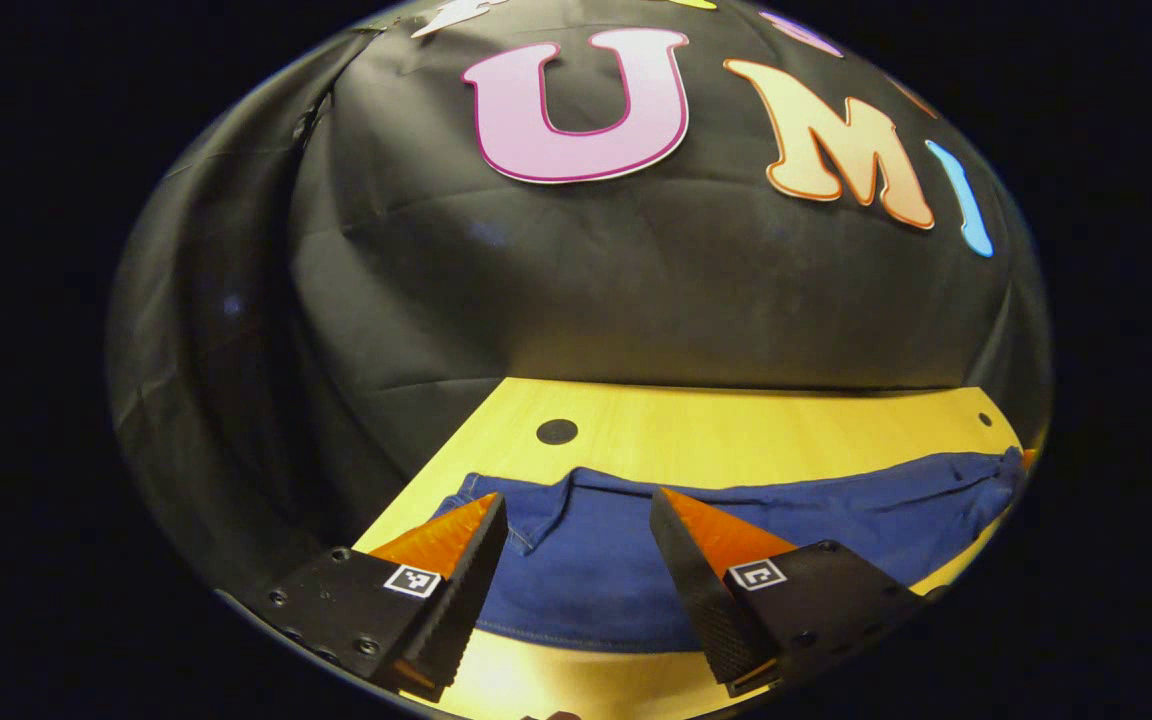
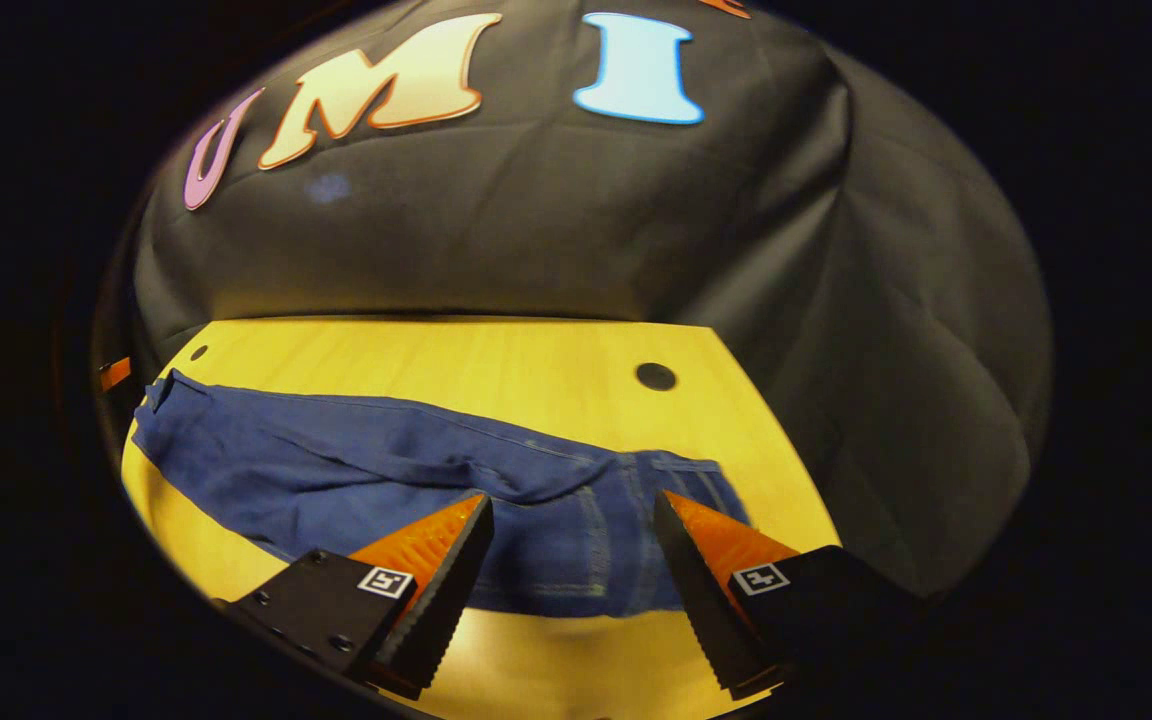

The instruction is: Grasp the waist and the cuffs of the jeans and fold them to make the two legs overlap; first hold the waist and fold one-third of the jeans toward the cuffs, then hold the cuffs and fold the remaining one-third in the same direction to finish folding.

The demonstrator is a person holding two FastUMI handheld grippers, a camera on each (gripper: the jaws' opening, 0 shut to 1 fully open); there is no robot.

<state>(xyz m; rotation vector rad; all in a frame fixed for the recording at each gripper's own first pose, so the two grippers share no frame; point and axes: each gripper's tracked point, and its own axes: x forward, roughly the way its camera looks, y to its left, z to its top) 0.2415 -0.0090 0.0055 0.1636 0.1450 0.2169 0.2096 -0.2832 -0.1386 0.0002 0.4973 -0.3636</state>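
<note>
Jeans [image 2: 416, 470] lie flat along the tabletop [image 2: 496, 370]. Left gripper [image 1: 578, 515] and right gripper [image 2: 573, 515] hover wide open, holding nothing. Risk: pinching one layer only, so legs misalign when folded.

Light wooden table [image 2: 496, 365], pale grain running crosswise, a round dark hole [image 2: 655, 377] near its far edge. Blue jeans [image 2: 386, 480] lie stretched flat across it, lengthwise, legs together, wood bare beyond and in front.
</note>
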